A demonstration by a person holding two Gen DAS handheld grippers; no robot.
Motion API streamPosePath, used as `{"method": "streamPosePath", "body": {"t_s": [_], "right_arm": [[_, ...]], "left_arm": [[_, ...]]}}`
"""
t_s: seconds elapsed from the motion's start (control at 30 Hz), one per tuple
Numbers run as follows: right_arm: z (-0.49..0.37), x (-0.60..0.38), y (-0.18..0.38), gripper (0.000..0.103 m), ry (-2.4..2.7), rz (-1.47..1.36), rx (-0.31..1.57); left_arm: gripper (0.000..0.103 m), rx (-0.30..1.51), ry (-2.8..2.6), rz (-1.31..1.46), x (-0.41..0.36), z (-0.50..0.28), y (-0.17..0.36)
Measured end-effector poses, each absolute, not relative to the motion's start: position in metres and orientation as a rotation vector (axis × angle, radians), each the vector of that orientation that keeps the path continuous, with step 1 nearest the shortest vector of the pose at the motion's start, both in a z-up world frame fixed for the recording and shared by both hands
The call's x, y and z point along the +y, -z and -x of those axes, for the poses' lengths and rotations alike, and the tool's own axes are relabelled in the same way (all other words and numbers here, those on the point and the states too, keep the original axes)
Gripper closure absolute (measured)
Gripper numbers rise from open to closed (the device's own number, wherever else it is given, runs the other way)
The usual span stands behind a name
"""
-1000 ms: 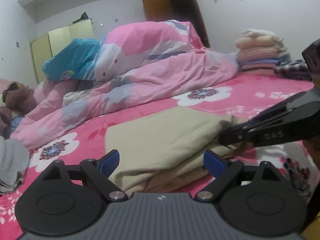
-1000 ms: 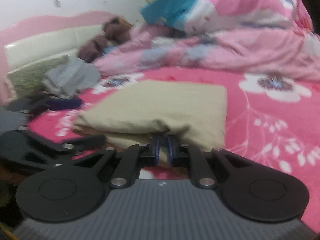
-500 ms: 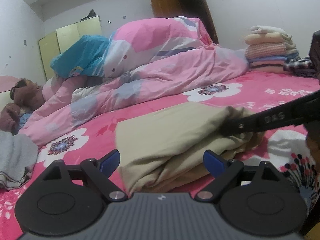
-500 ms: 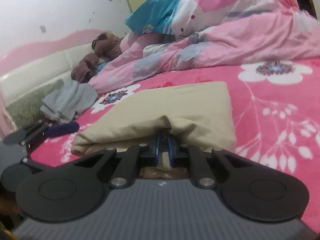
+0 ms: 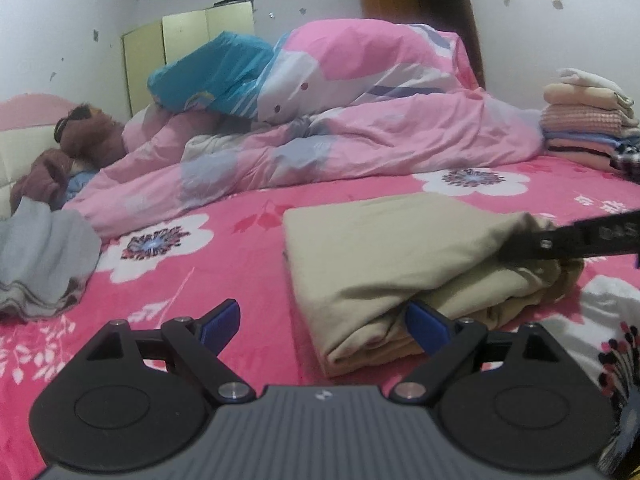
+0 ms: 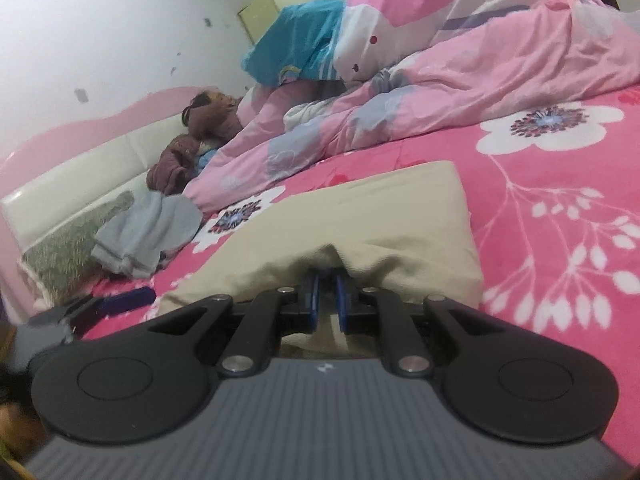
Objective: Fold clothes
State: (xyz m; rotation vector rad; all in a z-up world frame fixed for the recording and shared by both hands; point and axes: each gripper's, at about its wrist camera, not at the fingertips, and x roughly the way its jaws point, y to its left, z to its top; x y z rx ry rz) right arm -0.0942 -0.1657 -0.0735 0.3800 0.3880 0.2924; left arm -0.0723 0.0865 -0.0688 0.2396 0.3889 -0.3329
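Observation:
A beige folded garment lies on the pink flowered bedsheet. My left gripper is open and empty, just in front of the garment's near left corner; its right finger touches the folded edge. My right gripper is shut on the near edge of the beige garment, lifting that edge slightly. The right gripper also shows in the left wrist view, pinching the garment's right side. The left gripper shows at the lower left of the right wrist view.
A pink quilt with a blue pillow is heaped across the back of the bed. A grey garment lies at the left. A stack of folded clothes stands at the far right. A brown plush toy rests by the headboard.
The left gripper has moved left and back, so the garment now sits to its right. The right gripper stays shut on the garment's edge and has lifted it a little.

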Motion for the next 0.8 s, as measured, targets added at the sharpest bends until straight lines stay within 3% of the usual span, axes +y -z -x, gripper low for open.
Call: {"method": "streamPosePath", "body": {"t_s": [0.1, 0.47, 0.63, 0.8], "right_arm": [[0.107, -0.17, 0.071, 0.089, -0.288, -0.339, 0.395], [0.095, -0.174, 0.074, 0.089, -0.29, -0.391, 0.407], [0.098, -0.177, 0.074, 0.09, -0.295, -0.401, 0.41], [0.098, -0.178, 0.074, 0.089, -0.312, -0.395, 0.418]], "left_arm": [[0.011, 0.397, 0.336, -0.229, 0.09, 0.072, 0.071], [0.012, 0.28, 0.465, -0.282, 0.066, 0.088, 0.049], [0.034, 0.257, 0.549, -0.484, 0.019, 0.083, 0.06], [0.066, 0.299, 0.596, -0.488, 0.007, 0.075, 0.067]]}}
